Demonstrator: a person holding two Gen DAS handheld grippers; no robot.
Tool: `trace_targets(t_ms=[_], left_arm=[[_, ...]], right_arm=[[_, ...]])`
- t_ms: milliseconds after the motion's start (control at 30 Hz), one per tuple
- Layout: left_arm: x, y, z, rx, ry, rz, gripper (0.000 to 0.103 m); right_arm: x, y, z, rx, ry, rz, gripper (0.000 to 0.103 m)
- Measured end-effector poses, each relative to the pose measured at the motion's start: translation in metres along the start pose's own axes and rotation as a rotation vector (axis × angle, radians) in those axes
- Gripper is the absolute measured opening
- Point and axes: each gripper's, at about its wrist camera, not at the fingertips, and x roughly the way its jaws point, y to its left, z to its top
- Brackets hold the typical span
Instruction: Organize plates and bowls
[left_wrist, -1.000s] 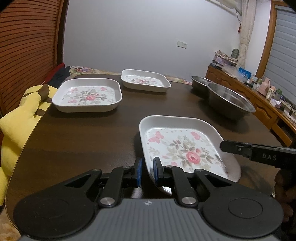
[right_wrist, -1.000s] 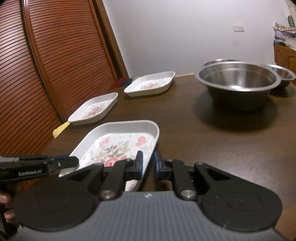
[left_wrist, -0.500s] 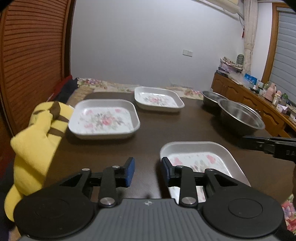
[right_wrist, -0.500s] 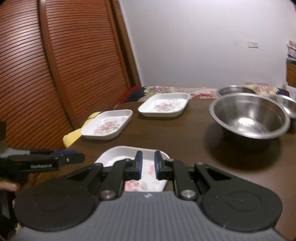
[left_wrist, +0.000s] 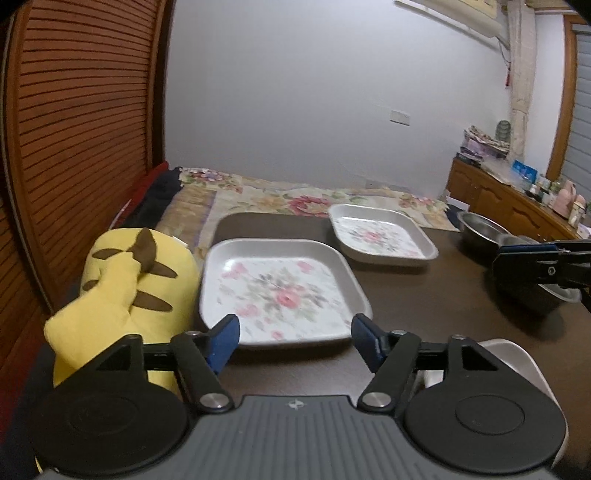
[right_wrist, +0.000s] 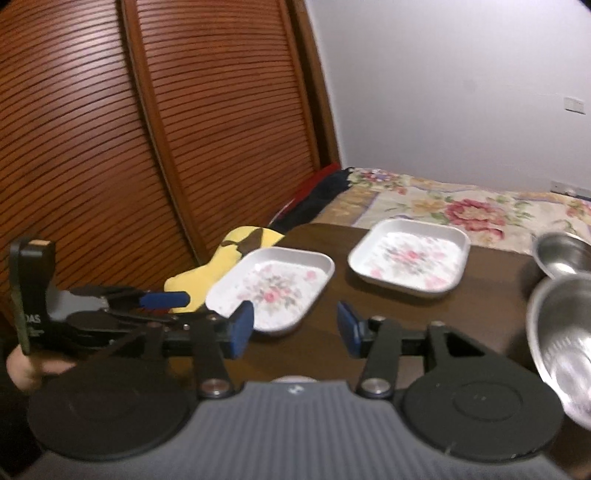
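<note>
Three white square plates with pink flowers lie on the dark wooden table (left_wrist: 424, 306). The near-left plate (left_wrist: 280, 291) lies just ahead of my open, empty left gripper (left_wrist: 295, 341); it also shows in the right wrist view (right_wrist: 273, 286). The far plate (left_wrist: 380, 234) lies behind it (right_wrist: 410, 258). The third plate (left_wrist: 517, 360) peeks out under the left gripper's right side. My right gripper (right_wrist: 295, 328) is open and empty above the table. Two steel bowls (right_wrist: 565, 332) (right_wrist: 561, 254) stand at the right.
A yellow plush toy (left_wrist: 129, 284) lies at the table's left edge beside the near-left plate. A slatted wooden door (right_wrist: 110, 147) stands on the left. A floral bedspread (left_wrist: 314, 199) lies beyond the table. A cluttered sideboard (left_wrist: 517, 195) runs along the right wall.
Both grippers have opened and let go of the nearest plate, then pulled back and risen. The left gripper now faces the near-left plate.
</note>
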Motion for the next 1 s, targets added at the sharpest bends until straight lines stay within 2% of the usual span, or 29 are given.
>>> trace_targets(t_ms=[267,667,733,800,1000], left_arm=[[0.031,0.037,0.017,-0.032,0.012,0.015,0.07],[0.063,0.058,0.022,-0.027,0.04,0.007,0.063],[0.066,0.061,0.022,-0.033,0.045,0.009,0.059],[0.069,0.063,0.019,-0.038,0.054,0.012,0.05],[0.074,0.069,0.015,-0.051,0.061,0.013,0.04]], right_arm=[[0.05,0.011,0.019,-0.052,0.121,0.037,0.051],[0.11,-0.005,0.022,-0.003,0.236,0.025,0.051],[0.117,-0.007,0.022,0.003,0.248,0.025,0.05],[0.122,-0.008,0.022,0.006,0.257,0.022,0.049],[0.129,-0.01,0.02,0.006,0.277,0.02,0.038]])
